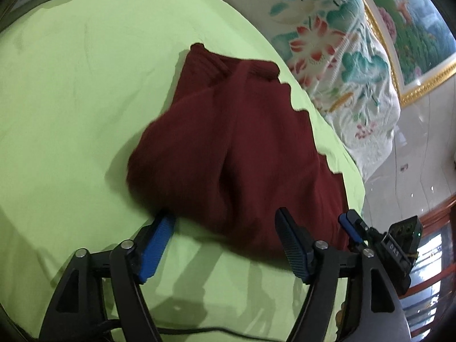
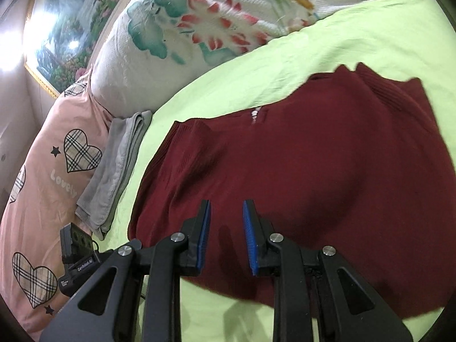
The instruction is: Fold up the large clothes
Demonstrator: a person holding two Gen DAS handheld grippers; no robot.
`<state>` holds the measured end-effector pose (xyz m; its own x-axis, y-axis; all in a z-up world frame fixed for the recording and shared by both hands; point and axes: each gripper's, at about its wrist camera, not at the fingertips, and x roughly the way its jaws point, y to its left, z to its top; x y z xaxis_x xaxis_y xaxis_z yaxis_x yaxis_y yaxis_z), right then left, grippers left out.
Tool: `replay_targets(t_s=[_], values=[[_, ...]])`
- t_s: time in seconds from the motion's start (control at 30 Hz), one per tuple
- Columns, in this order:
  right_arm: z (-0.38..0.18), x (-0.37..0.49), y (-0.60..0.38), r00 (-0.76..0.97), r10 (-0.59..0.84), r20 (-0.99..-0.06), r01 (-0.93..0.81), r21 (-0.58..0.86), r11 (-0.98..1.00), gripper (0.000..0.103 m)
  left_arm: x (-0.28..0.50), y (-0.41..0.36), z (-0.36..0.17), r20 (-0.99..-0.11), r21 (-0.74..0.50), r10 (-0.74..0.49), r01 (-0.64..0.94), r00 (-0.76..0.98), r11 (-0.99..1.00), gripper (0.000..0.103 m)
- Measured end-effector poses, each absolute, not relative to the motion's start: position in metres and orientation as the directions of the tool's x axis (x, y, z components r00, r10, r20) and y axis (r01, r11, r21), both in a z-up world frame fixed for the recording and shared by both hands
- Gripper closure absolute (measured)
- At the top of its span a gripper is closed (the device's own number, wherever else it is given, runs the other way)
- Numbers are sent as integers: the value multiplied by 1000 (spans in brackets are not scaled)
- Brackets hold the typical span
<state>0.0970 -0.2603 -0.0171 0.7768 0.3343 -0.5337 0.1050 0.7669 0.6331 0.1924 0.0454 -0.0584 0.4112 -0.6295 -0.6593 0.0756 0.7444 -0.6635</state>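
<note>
your left tool (image 1: 225, 222) stands wide open just above the bed (image 1: 71, 99), with the near hem of the dark red sweater (image 1: 228, 142) lying between its blue pads; neither pad presses on the cloth. one pad sits off the sweater over bare green sheet, the other hangs over the knit itself.

your right tool (image 2: 226, 219) has its jaws part way apart, a narrow gap between the blue pads, and nothing is pinched in that gap. it hangs over the near part of the sweater (image 2: 313, 156), and whether the pads touch the knit below you cannot tell from this view. in the left wrist view you see the right tool (image 1: 353, 228) just beside your left one, at the sweater's edge nearest the side of the bed.

the sweater lies on the green sheet, folded over on itself so it forms a long bundle, with its ribbed cuffs or hem at the far end. it lies close to the side of the bed where the flowered quilt (image 2: 213, 22) is heaped.

beside the quilt a folded grey towel (image 2: 114, 171) lies along the bed's edge, against a pink pillow (image 2: 42, 185) printed with plaid hearts. a gold-framed picture (image 1: 413, 28) hangs on the wall beyond the quilt.
</note>
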Motion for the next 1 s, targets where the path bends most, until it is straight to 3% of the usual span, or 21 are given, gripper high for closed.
replay_targets(t_s=[0.2,0.27,0.37,0.43,0.53,0.9,1.0], values=[[-23,141,-252,746,340,-572,118,616,779,79,215,39,-59,-652,-670,-608,31,454,742,23],[-33,159,-252,716,300,-631,173,576,799,79,221,39,-59,-648,-669,-595,18,475,743,25],[-53,177,-255,678,303,-670,207,569,796,82,228,39,-58,-660,-646,-567,13,492,763,44],[-56,179,-258,685,314,-657,203,586,784,82,235,41,-59,-662,-641,-565,19,493,768,70],[-57,180,-259,675,327,-662,200,590,782,82,243,41,-56,-644,-652,-579,36,499,757,84],[-58,178,-264,669,363,-649,191,622,759,81,221,-36,33,-518,-572,-680,382,518,726,89],[-58,169,-286,678,460,-574,177,734,656,79,208,-82,46,-527,-499,-695,484,489,719,89]])
